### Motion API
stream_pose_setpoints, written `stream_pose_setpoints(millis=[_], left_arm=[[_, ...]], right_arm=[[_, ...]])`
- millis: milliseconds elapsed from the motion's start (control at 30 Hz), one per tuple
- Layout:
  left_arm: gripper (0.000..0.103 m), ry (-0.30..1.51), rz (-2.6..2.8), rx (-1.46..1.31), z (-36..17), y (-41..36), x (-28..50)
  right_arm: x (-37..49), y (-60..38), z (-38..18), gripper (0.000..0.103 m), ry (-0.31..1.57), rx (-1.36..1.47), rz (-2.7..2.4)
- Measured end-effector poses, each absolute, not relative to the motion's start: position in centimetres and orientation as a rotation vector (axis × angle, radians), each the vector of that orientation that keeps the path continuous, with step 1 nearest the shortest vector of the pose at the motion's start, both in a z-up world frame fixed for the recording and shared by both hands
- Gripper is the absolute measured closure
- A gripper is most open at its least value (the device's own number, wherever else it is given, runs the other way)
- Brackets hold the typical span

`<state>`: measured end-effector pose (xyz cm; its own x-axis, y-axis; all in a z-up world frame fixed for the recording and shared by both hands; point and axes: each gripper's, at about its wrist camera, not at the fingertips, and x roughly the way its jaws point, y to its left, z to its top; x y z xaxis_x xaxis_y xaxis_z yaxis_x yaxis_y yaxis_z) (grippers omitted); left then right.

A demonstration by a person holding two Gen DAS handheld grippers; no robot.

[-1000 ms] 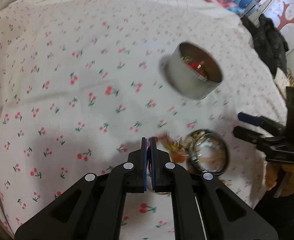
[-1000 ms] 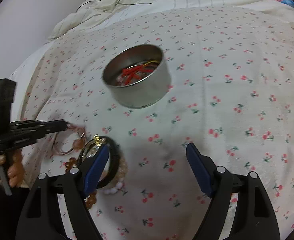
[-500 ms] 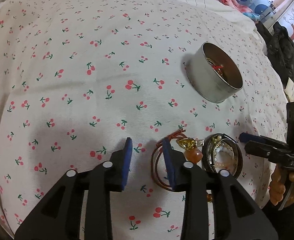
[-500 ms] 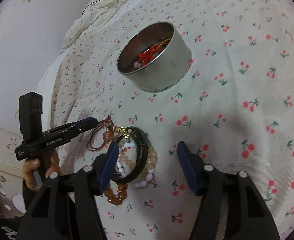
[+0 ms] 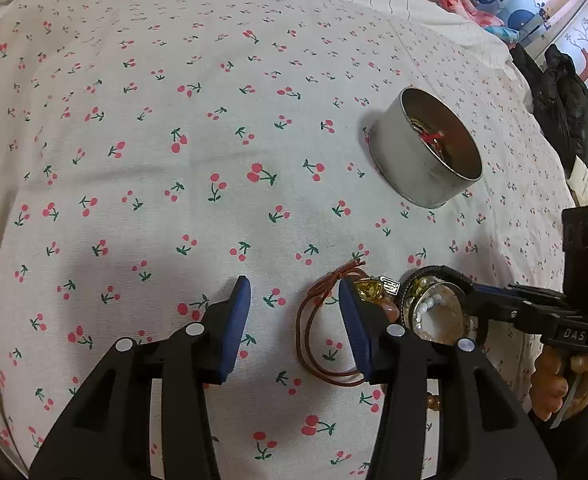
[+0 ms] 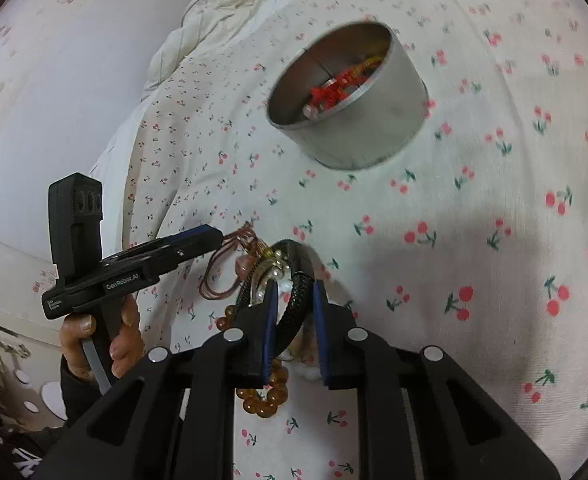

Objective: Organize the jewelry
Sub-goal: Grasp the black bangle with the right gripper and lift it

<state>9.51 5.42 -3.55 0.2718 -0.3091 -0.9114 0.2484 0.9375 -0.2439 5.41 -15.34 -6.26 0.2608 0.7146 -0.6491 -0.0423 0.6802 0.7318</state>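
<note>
Pinching black braided bracelet (image 6: 296, 308), right fingers (image 6: 269, 320) narrowed, left fingers (image 5: 236, 320) wide apart.

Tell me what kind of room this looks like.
Most likely a bedroom: the work surface is a bed with a cherry-print sheet, a rumpled white quilt lies at its far edge, and dark clothing hangs nearby.

A round metal tin (image 5: 426, 160) stands upright and open on the bed, far right, with red jewelry (image 6: 330, 90) inside. Nearer lies a cluster: a looped brown cord necklace (image 5: 314, 336) on the left, touching a black braided bracelet (image 6: 296, 300), white pearls (image 5: 428, 304) and amber beads (image 6: 262, 400).
</note>
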Motion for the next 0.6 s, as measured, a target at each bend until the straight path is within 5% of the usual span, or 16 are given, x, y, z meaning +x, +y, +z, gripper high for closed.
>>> stream_pose_setpoints(millis=[600], left_arm=[[0.044, 1.262, -0.369, -0.036, -4.6, 4.9, 10.1]], right_arm=[[5.2, -18.5, -3.1, 0.091, 1.034, 0.727, 0.545]])
